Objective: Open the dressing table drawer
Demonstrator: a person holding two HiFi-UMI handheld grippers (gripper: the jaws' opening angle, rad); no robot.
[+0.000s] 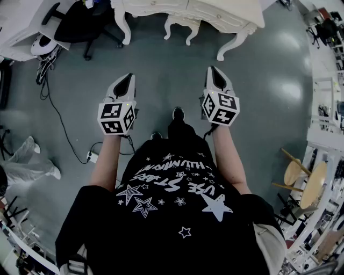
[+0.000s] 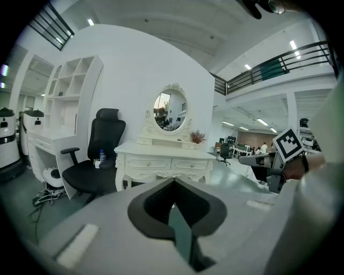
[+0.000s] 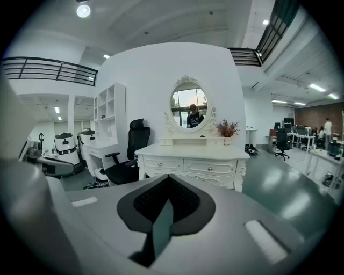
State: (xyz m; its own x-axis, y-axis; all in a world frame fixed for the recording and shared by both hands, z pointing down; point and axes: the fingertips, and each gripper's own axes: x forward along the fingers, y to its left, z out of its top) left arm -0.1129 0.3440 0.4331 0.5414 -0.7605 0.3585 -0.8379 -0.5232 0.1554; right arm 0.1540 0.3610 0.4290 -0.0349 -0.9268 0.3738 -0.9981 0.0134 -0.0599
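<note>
The white dressing table (image 1: 215,13) stands ahead of me across bare floor, well beyond both grippers. Its two drawers, the left drawer (image 3: 163,164) and the right drawer (image 3: 209,167), are closed, each with a small knob. They also show in the left gripper view as the left drawer (image 2: 141,163) and right drawer (image 2: 189,165). An oval mirror (image 2: 170,111) tops the table. My left gripper (image 1: 127,80) and right gripper (image 1: 214,72) are held side by side in front of the person, pointing at the table. Both are shut, jaws meeting at the tip (image 2: 173,180) (image 3: 168,176), and hold nothing.
A black office chair (image 1: 80,24) stands left of the table beside a white desk with shelves (image 2: 59,107). A small white stool (image 1: 180,24) sits under the table. A cable (image 1: 59,118) trails over the floor at left. Wooden stools (image 1: 306,180) stand at right.
</note>
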